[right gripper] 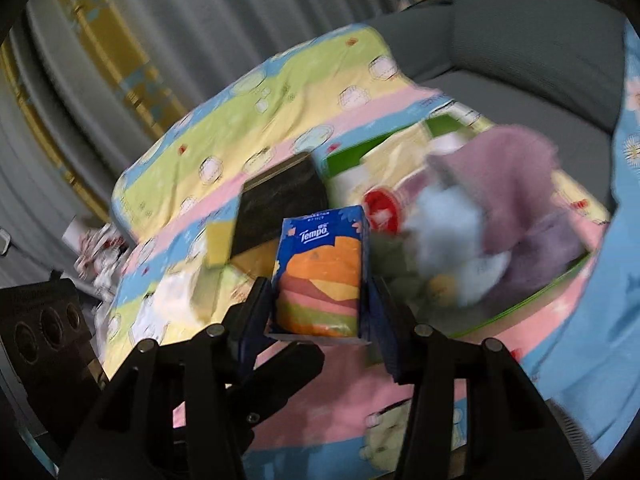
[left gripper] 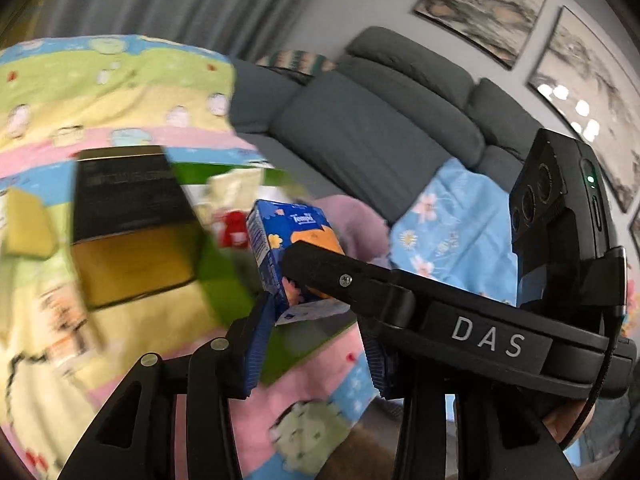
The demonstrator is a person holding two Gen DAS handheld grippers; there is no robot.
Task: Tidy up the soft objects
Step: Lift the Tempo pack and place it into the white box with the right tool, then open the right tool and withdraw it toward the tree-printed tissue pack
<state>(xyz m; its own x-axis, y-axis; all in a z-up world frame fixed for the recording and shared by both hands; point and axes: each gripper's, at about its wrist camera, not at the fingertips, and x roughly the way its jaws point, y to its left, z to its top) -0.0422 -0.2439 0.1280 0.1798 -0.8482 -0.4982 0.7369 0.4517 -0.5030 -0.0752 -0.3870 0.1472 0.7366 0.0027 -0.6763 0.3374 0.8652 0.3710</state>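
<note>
Right wrist view: a blue Tempo tissue pack (right gripper: 320, 272) stands upright between the right gripper's (right gripper: 320, 332) two blue pads (right gripper: 384, 320), which press on its left and right sides and hold it above a pastel cartoon blanket (right gripper: 224, 120). A black finger of the left gripper (right gripper: 280, 364) reaches in under the pack's lower edge; from here I cannot tell how its jaws stand.

The left wrist view gives the other side. The left gripper (left gripper: 316, 344) has its pads (left gripper: 256, 348) closed on a flap at the pack's (left gripper: 276, 248) bottom end, so both grippers pinch the same pack. The right gripper (left gripper: 320, 276) crosses the frame from the right as a long black body marked DAS, with its camera block (left gripper: 560, 208) behind.

Past the pack, both views show a black and gold box (left gripper: 128, 220) lying on the blanket, with a yellow sponge (left gripper: 28, 224) just beside it. Only the right wrist view shows the purple towel (right gripper: 532, 200) and a pale blue plush (right gripper: 456, 240) heaped to the right. Only the left wrist view shows the grey sofa (left gripper: 380, 128), a blue flowered cloth (left gripper: 452, 224) and framed pictures (left gripper: 484, 8) on the wall. Everything beyond the grippers is blurred.
</note>
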